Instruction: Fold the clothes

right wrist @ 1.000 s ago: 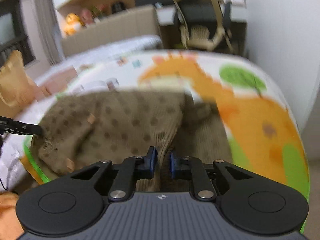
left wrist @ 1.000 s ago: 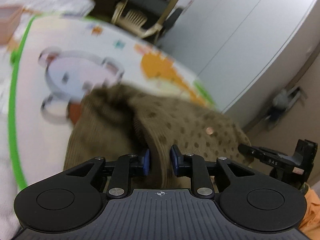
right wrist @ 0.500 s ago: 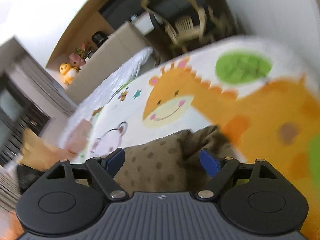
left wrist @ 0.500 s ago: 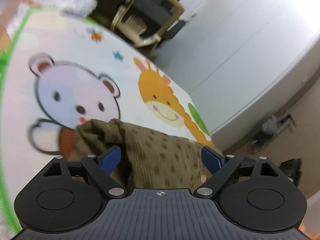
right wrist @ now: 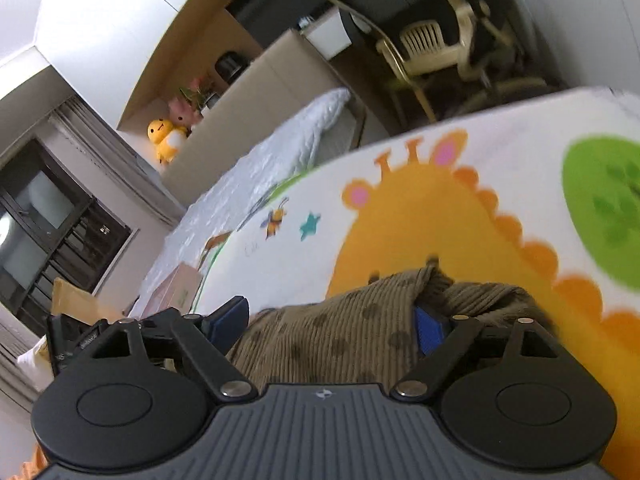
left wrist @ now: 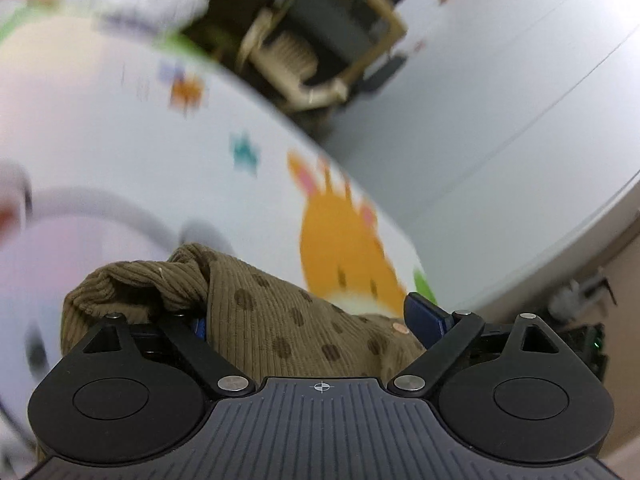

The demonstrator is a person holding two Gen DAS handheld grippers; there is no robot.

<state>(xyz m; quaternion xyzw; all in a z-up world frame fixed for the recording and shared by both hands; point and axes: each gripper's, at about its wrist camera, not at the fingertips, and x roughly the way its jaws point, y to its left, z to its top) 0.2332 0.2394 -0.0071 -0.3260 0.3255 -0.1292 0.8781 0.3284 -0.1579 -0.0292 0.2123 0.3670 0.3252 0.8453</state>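
A brown corduroy garment (left wrist: 260, 304) with dark dots lies bunched on a children's play mat (left wrist: 120, 160) printed with a bear and a giraffe. My left gripper (left wrist: 312, 320) stands open just above the cloth, which lies loose between its blue pads; a fold hides part of the left pad. In the right wrist view the same garment (right wrist: 352, 308) lies over the giraffe print of the mat (right wrist: 400, 220). My right gripper (right wrist: 328, 324) has its jaws opening, wide apart, with the cloth between them and not pinched.
A beige plastic chair (right wrist: 424, 40) and dark furniture stand beyond the mat's far edge. White quilted bedding (right wrist: 280, 152) and a pink box (right wrist: 176, 288) lie left of the mat. A white wall (left wrist: 500, 120) runs along the right. The other gripper's black body (right wrist: 76, 340) shows at the left.
Both grippers were shut on folds of the garment a second ago. Both have since opened and let the cloth go. Both have drawn back and rolled, and the garment now lies on the mat.
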